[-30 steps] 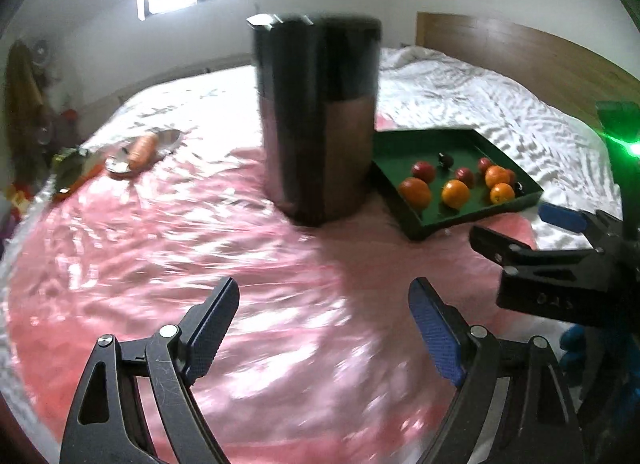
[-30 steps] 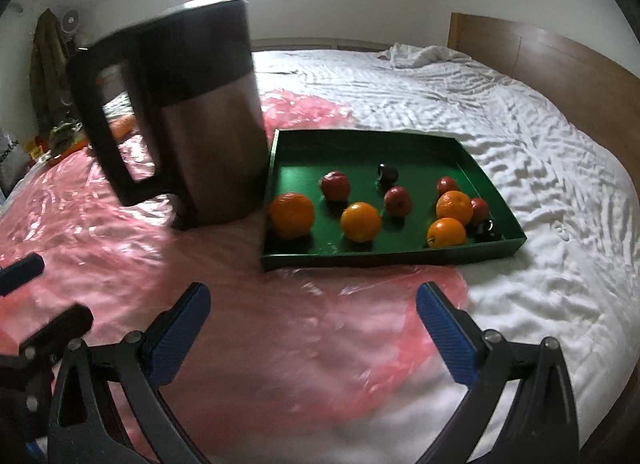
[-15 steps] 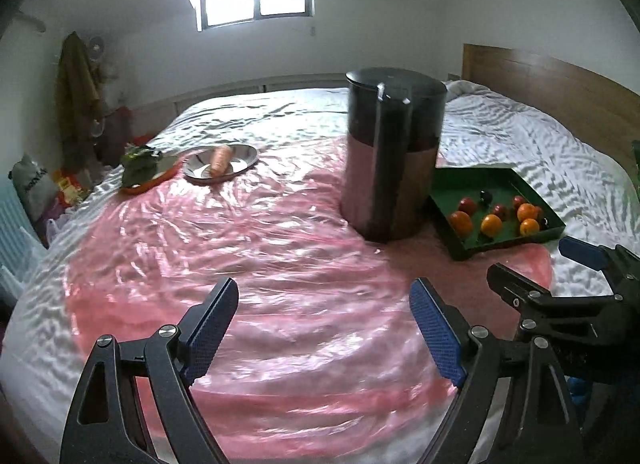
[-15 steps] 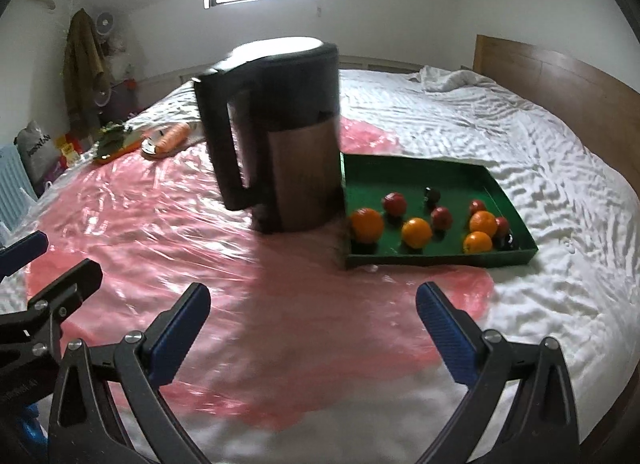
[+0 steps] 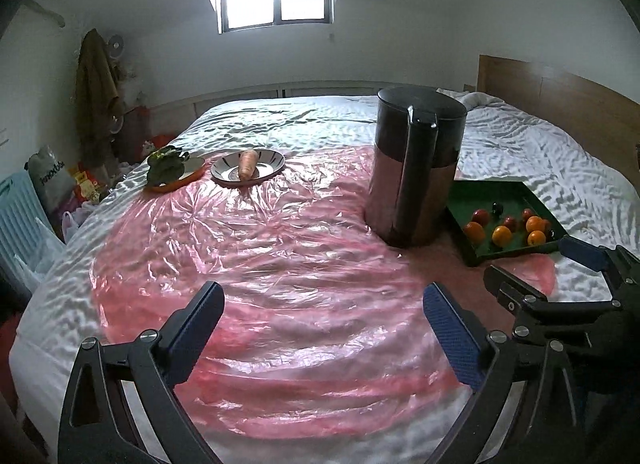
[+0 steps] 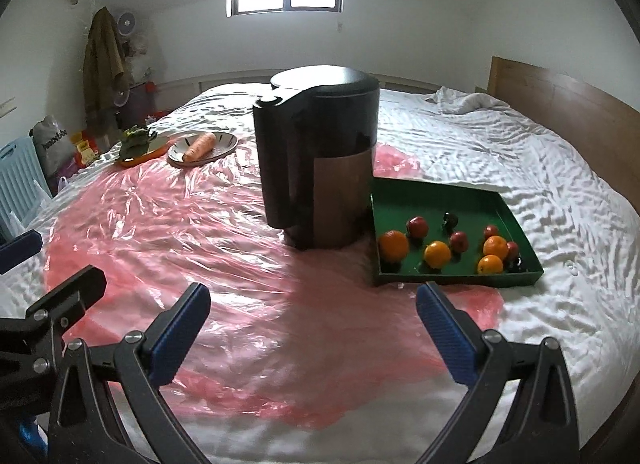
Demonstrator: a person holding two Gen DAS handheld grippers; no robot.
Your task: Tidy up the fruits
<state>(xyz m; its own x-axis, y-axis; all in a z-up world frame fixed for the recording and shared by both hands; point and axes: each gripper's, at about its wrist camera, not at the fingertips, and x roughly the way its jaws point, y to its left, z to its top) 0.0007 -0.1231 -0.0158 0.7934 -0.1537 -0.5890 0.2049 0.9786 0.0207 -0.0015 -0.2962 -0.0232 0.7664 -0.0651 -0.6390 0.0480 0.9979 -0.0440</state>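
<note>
A green tray (image 6: 424, 197) lies on the bed and holds several oranges (image 6: 394, 246), red fruits (image 6: 417, 225) and a dark one (image 6: 451, 219). In the left wrist view the tray (image 5: 490, 193) sits at the right, behind the kettle. My left gripper (image 5: 320, 300) hovers over the pink plastic sheet; its jaws are opening with nothing between them. It also shows at the left edge of the right wrist view as the left gripper (image 6: 60, 260). My right gripper (image 6: 312, 296) stands open and empty, short of the tray's near left corner, and appears again as the right gripper (image 5: 532, 260).
A tall dark kettle (image 6: 320, 159) with a handle stands against the tray's left side. Far left, a plate with a carrot (image 5: 248, 163) and an orange dish of leafy greens (image 5: 166, 169). Pink sheet (image 5: 280, 264) covers the white bedding; wooden headboard (image 6: 560, 103) at right.
Both grippers have drawn back and risen, so the kettle and tray look smaller and farther. The left jaws stand wider than before. The blur has gone.
</note>
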